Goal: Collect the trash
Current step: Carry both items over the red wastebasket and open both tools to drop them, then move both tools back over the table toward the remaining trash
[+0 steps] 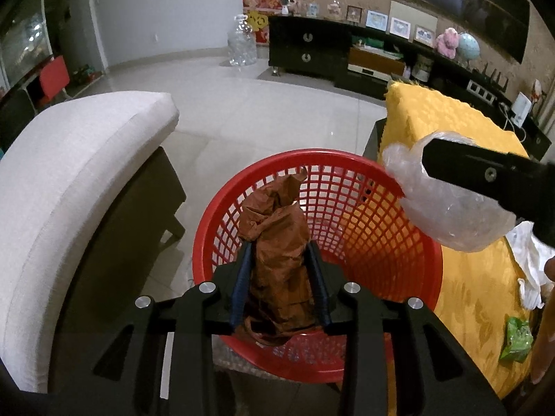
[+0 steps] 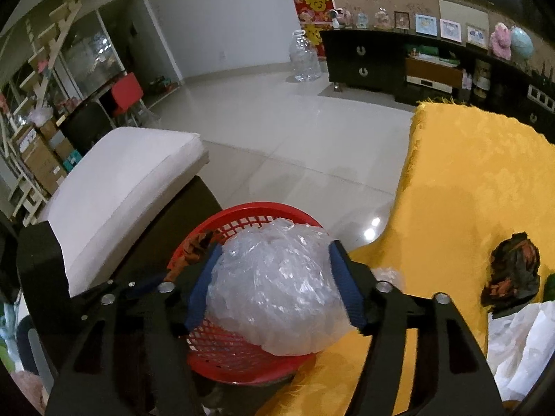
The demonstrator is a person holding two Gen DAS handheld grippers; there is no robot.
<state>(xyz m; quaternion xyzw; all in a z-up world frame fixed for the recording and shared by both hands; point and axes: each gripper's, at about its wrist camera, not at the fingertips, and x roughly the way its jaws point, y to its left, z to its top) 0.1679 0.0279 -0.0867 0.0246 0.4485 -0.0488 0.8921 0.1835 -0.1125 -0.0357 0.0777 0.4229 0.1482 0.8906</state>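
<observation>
The left gripper [image 1: 281,253] clenches a crumpled brown paper bag [image 1: 277,239] over the red basket [image 1: 374,228]. The right gripper [image 2: 274,256] has a clear plastic bag [image 2: 274,287] between its fingers, at the basket's rim beside the yellow-covered desk [image 2: 468,173].

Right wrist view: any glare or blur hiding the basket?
Right wrist view: sharp; two glare spots on the floor only; the clear bag in the right tool covers most of the basket. Left wrist view: dim but sharp, fisheye-bent edges, basket open to view.
</observation>
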